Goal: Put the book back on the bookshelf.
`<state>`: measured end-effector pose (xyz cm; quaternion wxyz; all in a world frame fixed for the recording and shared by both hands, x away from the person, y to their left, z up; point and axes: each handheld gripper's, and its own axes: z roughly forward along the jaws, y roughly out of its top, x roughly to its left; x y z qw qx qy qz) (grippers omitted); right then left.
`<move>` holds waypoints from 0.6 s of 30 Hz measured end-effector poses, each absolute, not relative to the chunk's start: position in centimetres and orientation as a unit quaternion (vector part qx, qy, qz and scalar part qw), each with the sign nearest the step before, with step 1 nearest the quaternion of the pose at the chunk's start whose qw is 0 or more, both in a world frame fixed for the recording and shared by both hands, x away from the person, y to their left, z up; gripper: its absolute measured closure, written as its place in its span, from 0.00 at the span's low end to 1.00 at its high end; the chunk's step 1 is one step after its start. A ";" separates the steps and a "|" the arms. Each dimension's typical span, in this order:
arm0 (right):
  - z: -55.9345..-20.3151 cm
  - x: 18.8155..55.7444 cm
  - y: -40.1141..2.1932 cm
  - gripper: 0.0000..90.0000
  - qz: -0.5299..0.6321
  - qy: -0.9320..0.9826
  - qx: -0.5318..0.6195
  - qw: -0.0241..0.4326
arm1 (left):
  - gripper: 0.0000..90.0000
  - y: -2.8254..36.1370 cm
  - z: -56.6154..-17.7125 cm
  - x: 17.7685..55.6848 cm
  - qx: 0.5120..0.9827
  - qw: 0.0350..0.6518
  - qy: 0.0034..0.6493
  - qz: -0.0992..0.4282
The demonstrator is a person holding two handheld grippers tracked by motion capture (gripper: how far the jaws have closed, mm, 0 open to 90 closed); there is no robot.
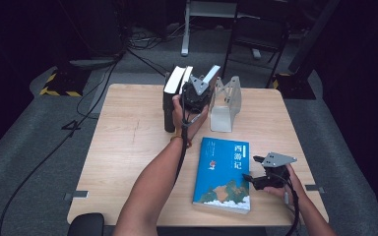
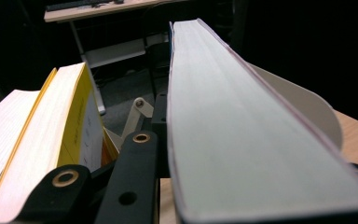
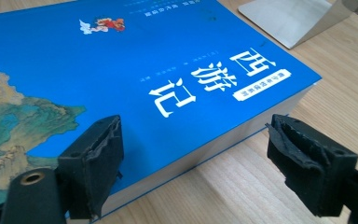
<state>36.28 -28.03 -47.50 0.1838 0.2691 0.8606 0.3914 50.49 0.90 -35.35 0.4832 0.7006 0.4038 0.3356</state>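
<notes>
Ahead of the left hand-held gripper (image 1: 200, 84), at the far edge of the table (image 1: 128, 147), two books (image 1: 174, 81) stand on edge; its jaws pinch a third book (image 2: 242, 140) by its covers, fore-edge up, tilted, long axis running away from the hand toward the metal bookend (image 1: 225, 105) just right of it. To seat it well, I would square it upright beside the standing pair before letting go. The right hand-held gripper (image 1: 256, 169) has its jaws spread, straddling the near right edge of the blue book (image 3: 121, 70) without pressing it. That book lies flat, long axis toward the bookend, title end farthest from the person.
</notes>
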 end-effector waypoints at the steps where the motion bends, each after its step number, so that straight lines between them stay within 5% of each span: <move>1: -47.5 36.3 -28.0 0.21 0.391 0.861 0.268 0.183 | 0.81 0.8 -35.3 50.6 0.701 0.481 0.405 0.337; 18: -47.6 36.2 -27.9 0.21 0.394 0.861 0.266 0.182 | 0.81 -0.5 -35.4 53.2 0.665 0.478 0.454 0.350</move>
